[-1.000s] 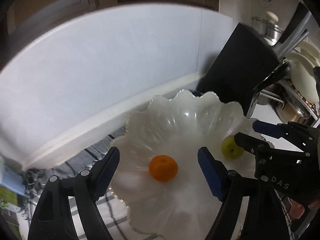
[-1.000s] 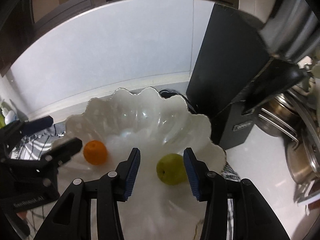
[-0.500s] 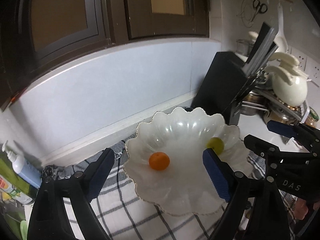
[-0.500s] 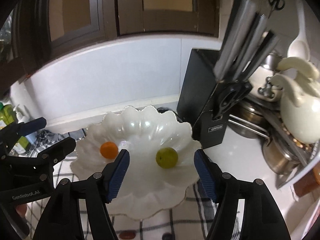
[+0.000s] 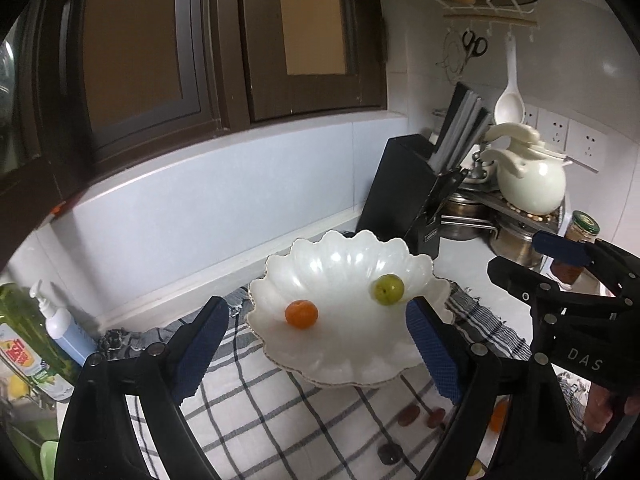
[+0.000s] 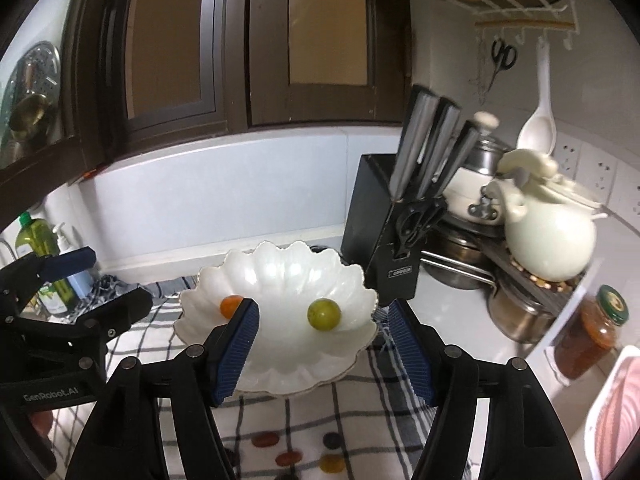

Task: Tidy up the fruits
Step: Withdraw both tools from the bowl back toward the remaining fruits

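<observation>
A white scalloped bowl stands on a checked cloth. In it lie an orange on the left and a green fruit on the right. My left gripper is open, back from the bowl and above it, with nothing between its fingers. My right gripper is open too, lined up with the green fruit but well short of it. Its left pad hides part of the orange. Each gripper shows in the other's view: right gripper, left gripper.
A black knife block stands right behind the bowl. Beside it are stacked steel pots, a white jug and a jar. Soap bottles stand far left. Small coloured ovals dot the near cloth.
Both grippers have pulled back and up from the bowl, which now looks smaller. The right jaws have widened away from the green fruit; the left widened slightly. Both fruits stay in the bowl.
</observation>
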